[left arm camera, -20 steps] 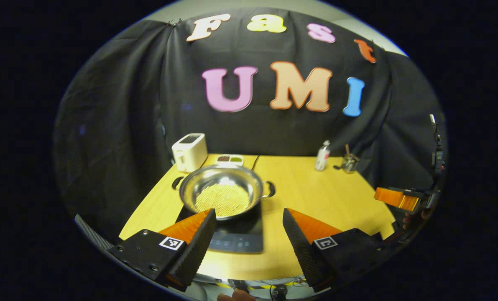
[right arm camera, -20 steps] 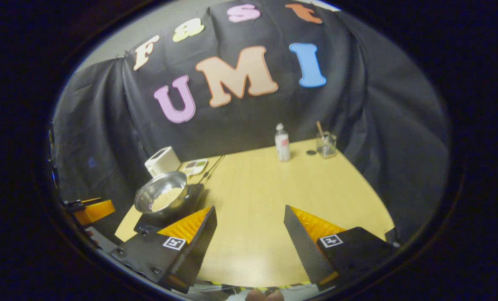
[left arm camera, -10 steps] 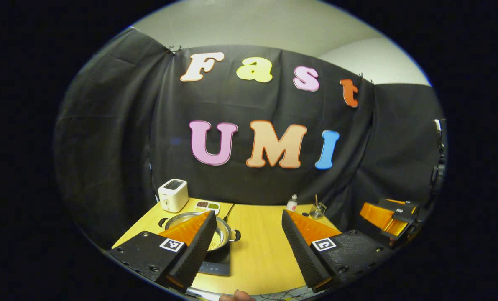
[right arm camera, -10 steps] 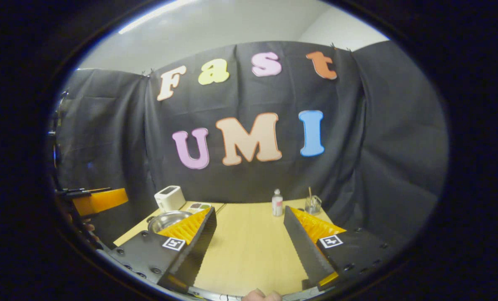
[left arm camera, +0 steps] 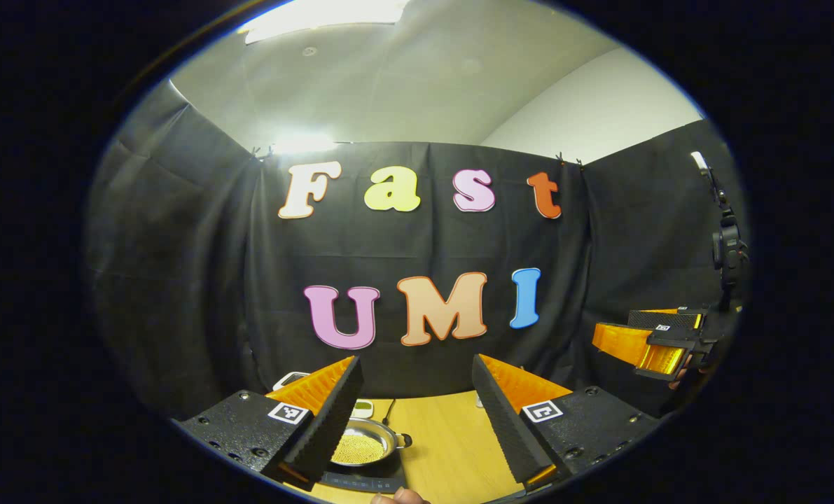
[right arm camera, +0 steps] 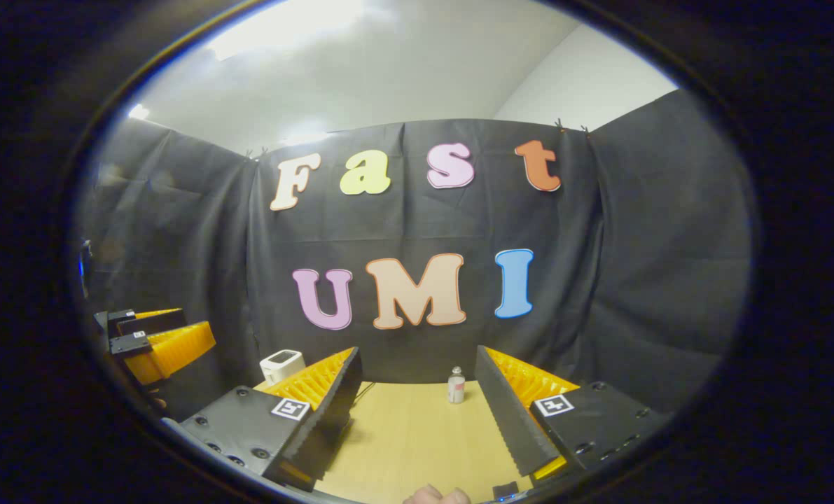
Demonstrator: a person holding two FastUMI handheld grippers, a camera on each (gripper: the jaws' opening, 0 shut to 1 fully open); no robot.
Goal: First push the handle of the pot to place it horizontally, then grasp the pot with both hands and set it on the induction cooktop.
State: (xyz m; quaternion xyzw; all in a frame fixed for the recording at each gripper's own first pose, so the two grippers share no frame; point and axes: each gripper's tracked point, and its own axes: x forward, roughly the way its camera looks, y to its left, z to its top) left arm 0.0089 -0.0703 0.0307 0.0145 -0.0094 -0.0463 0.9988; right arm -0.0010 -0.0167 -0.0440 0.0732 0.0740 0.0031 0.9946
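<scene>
Bright ceiling light (left arm camera: 322, 10) glare, dim booth, fisheye-bent edges

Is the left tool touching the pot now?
Apart. The left gripper view shows the left tool open, holding nothing, while the pot sits far beyond it on the induction cooktop.

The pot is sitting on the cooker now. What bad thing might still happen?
The pot is full of small yellow grains and one side handle sticks out past the cooktop, so a bump could spill them. The left gripper and right gripper are open and raised; a careless swing back might clip it.
</scene>
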